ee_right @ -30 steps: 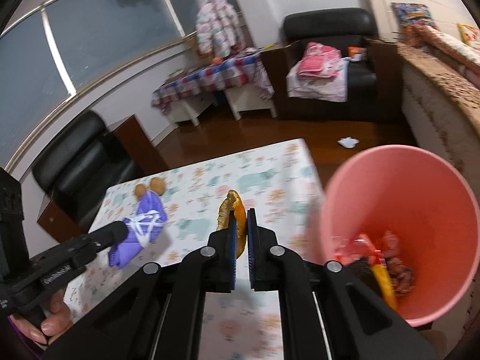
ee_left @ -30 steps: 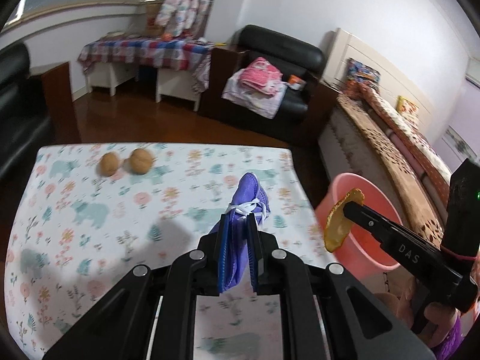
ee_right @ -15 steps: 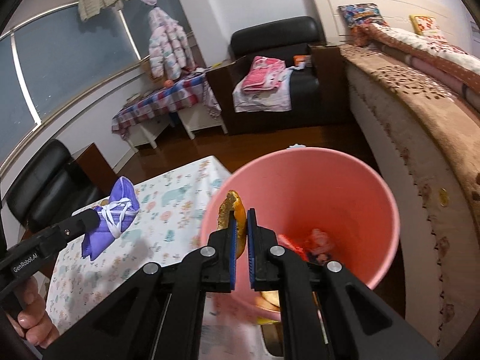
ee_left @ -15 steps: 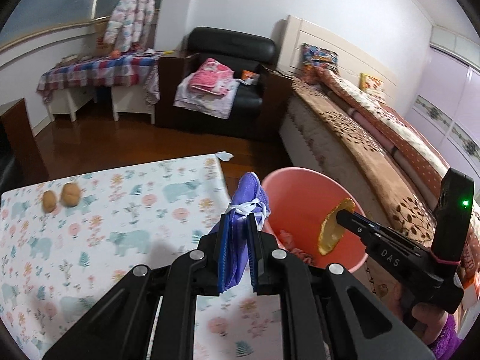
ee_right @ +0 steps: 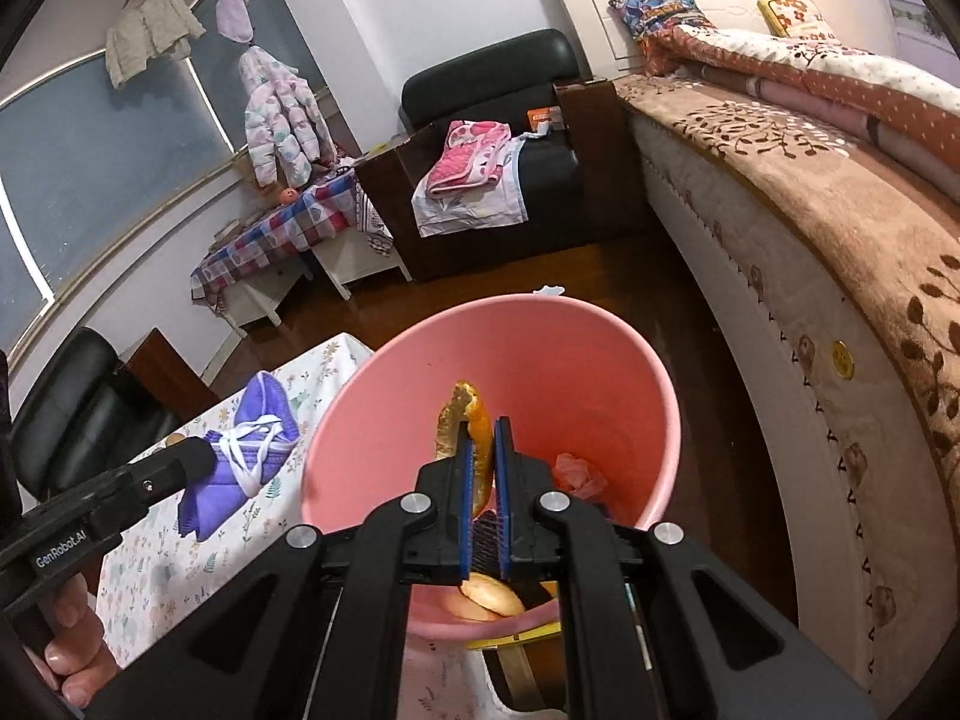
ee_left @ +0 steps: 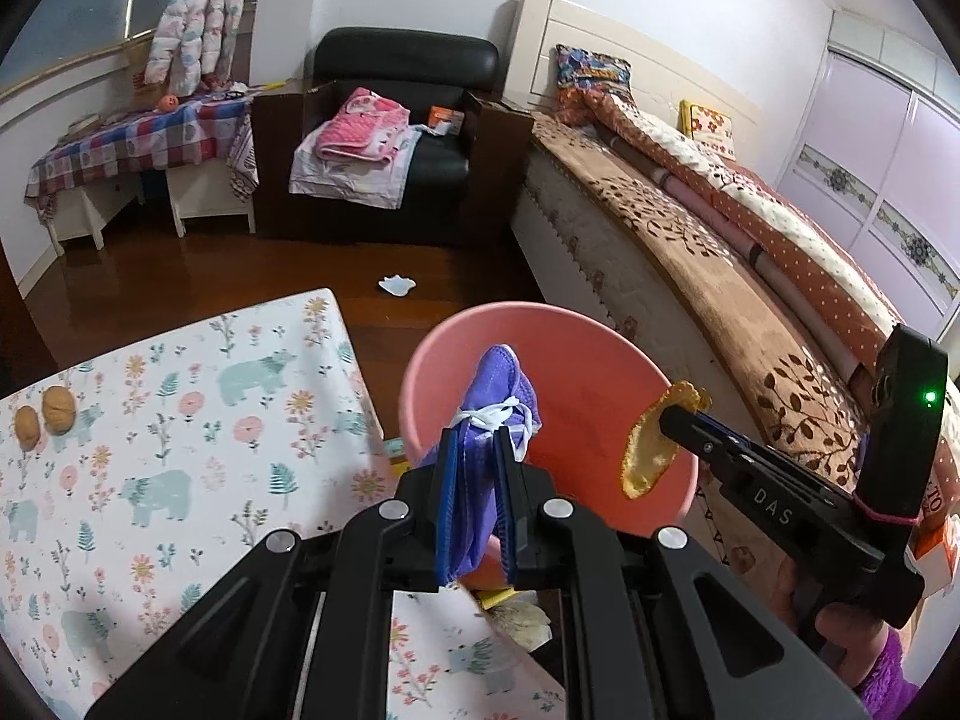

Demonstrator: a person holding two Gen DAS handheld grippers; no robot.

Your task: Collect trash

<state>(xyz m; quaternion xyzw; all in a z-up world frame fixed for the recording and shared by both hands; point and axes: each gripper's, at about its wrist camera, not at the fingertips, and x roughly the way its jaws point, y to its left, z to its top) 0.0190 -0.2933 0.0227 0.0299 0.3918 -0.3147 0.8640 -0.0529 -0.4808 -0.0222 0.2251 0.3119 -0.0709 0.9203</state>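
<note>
The round pink plastic bin stands on the floor just beside the corner of the counter, which wears a white cloth printed with bears and flowers; a little trash lies in the bin's bottom. Two brown walnuts sit on the counter, well away from the bin on its far side. The left tongs are clenched on a folded purple cloth bundle tied with white string, held up in front of the bin's opening on the counter side. The right tongs are clenched on a curled piece of orange peel, held over the bin's opening. A hand grips the left handle beside the counter.
</note>
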